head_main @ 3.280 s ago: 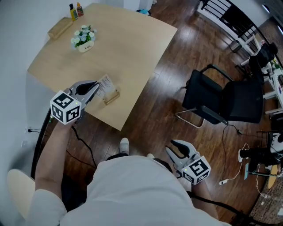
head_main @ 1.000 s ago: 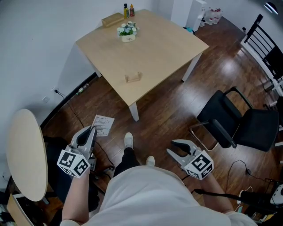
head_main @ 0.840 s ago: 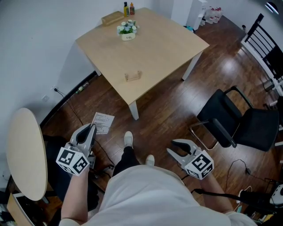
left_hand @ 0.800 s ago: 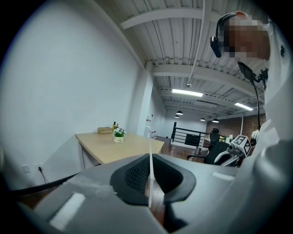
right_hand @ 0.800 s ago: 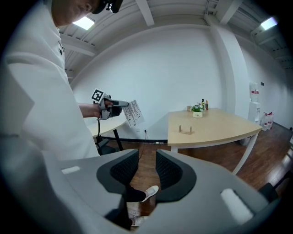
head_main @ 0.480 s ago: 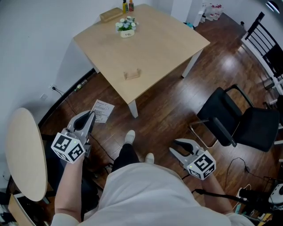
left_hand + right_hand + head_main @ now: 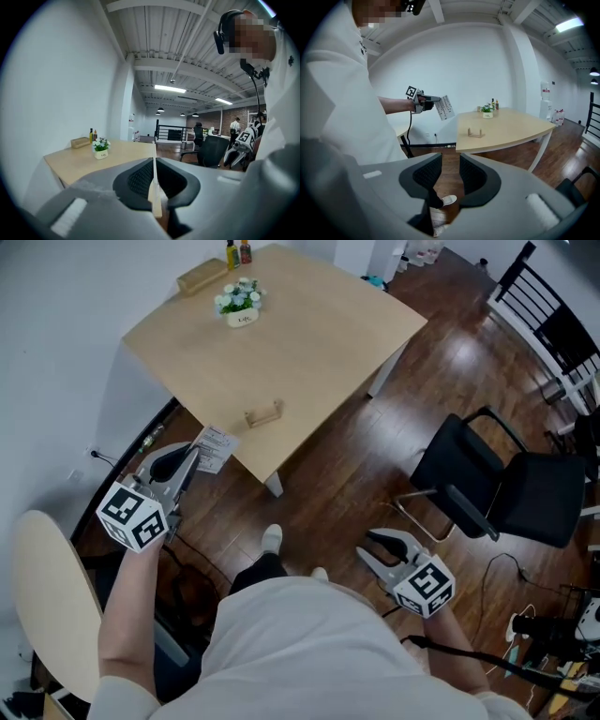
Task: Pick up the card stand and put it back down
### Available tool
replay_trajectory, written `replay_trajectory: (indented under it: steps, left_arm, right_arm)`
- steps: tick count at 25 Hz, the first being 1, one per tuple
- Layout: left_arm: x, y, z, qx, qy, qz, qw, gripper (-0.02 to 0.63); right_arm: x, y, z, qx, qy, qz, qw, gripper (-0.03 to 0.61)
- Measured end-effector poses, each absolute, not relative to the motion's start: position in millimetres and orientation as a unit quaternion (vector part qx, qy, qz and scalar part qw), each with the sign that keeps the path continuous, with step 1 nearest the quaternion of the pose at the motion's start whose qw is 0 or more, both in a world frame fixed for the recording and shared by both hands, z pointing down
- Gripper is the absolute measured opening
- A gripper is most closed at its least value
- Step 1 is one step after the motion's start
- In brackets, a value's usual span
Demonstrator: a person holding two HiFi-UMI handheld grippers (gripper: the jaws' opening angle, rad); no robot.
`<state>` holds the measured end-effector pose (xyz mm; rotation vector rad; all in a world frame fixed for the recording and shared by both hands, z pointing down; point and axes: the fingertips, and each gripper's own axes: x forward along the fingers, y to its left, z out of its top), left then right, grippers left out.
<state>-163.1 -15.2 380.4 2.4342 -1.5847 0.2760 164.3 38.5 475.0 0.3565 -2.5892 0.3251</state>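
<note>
A small wooden card stand sits empty on the light wood table, close to its near corner. My left gripper is shut on a white printed card, held in the air just off the table's near-left edge and apart from the stand. In the left gripper view the card shows edge-on between the pads. My right gripper stands open and holds nothing, low over the wood floor by my right side.
A flower pot, a wooden box and two small bottles stand at the table's far side. A black office chair is to the right. A round pale tabletop is at my left.
My left gripper, still shut on the card, has moved from low over the floor up toward the table's near-left edge. The right gripper has barely moved.
</note>
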Motion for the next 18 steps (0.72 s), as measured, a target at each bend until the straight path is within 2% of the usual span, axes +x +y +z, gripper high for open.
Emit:
replay_trajectory:
  steps: [18]
  left_arm:
    - [-192,-169,433,0.912,-0.367,0.149,0.109,0.015]
  right_arm:
    - [104,13,472,0.254,-0.914,0.170,0.268,0.123]
